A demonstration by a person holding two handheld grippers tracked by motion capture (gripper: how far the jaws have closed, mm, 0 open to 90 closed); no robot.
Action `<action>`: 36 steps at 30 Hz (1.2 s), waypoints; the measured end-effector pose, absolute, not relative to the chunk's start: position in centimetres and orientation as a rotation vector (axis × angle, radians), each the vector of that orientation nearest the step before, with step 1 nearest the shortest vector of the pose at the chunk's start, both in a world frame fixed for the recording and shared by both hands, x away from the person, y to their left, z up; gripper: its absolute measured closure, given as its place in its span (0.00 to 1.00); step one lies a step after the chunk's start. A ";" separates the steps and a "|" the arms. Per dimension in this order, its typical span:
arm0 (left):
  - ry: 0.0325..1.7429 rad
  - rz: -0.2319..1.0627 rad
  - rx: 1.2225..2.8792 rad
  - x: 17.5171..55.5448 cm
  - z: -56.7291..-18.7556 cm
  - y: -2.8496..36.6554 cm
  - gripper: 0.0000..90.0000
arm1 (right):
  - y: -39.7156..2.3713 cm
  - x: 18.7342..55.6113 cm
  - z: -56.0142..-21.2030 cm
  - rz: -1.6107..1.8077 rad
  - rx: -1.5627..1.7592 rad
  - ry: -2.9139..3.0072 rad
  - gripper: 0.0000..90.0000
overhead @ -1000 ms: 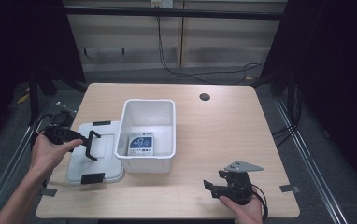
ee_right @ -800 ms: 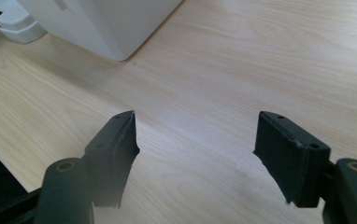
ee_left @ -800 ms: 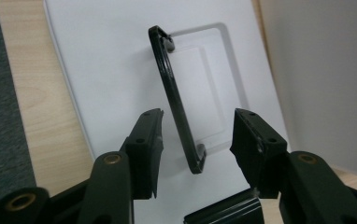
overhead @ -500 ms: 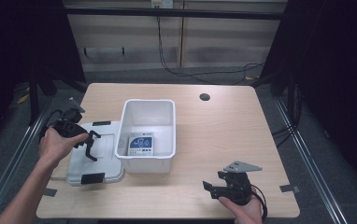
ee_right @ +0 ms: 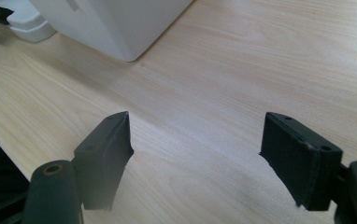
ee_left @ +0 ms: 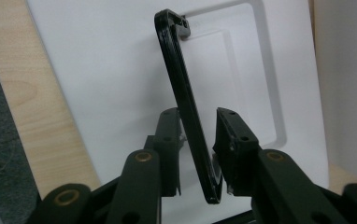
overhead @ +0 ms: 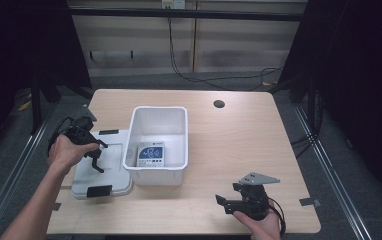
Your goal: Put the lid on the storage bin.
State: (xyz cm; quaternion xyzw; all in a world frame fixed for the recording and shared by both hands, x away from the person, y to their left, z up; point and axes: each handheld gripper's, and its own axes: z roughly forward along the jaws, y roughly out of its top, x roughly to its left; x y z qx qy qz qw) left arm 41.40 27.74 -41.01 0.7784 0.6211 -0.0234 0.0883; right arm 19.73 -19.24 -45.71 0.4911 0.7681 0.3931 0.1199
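1. Nearest to you, your right gripper (overhead: 227, 201) rests low at the near right of the table (overhead: 239, 140), jaws spread wide with only bare wood between them in the right gripper view. It holds nothing; it looks parked out of the way so the other hand can work.

2. A little farther and to the left, the white lid (overhead: 104, 167) lies flat on the table, just beside the left wall of the bin. A black clip (overhead: 99, 190) sits at its near edge and another (overhead: 109, 132) at its far edge. It lies next to the bin, probably so it can go straight on.

3. Above the lid, your left gripper (ee_left: 199, 140) is clenched on the lid's black handle (ee_left: 176, 70), which stands up from the lid between the jaws. You grip there likely because it is the one part that lets you lift the lid level.

4. Right of the lid, the open white bin (overhead: 160, 142) stands mid-table with a small printed box (overhead: 150, 154) lying on its floor.

5. Farthest off, a dark round hole (overhead: 219, 104) sits near the far edge.
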 end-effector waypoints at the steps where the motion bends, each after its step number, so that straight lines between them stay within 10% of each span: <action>1: 1.855 -0.066 2.322 41.4 -41.1 27.7 0.79 | -19.2 19.7 -45.7 1.147 1.435 2.245 0.26; 36: 1.952 -0.065 2.346 42.0 -41.2 26.9 0.94 | -18.9 19.7 -45.7 1.120 1.408 2.262 0.26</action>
